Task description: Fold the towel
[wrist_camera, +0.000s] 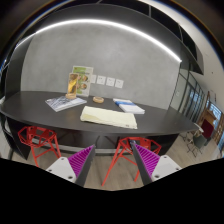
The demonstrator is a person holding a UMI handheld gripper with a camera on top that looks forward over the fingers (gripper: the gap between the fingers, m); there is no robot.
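One long dark table (40, 103) spans the room beyond the gripper (112, 160), whose fingers stand apart and hold nothing. Two red chairs (40, 140) sit at the table's near edge. On the tabletop, the pale folded towel (108, 117) lies ahead of the fingers, with a magazine (65, 102) left of it and a small blue item (128, 106) just behind.

The one view rides on the gripper (112, 165), looking forward along its fingers from well back and slightly above the table (50, 108), facing its long side, the chairs (40, 140) and the wall (120, 55) beyond.
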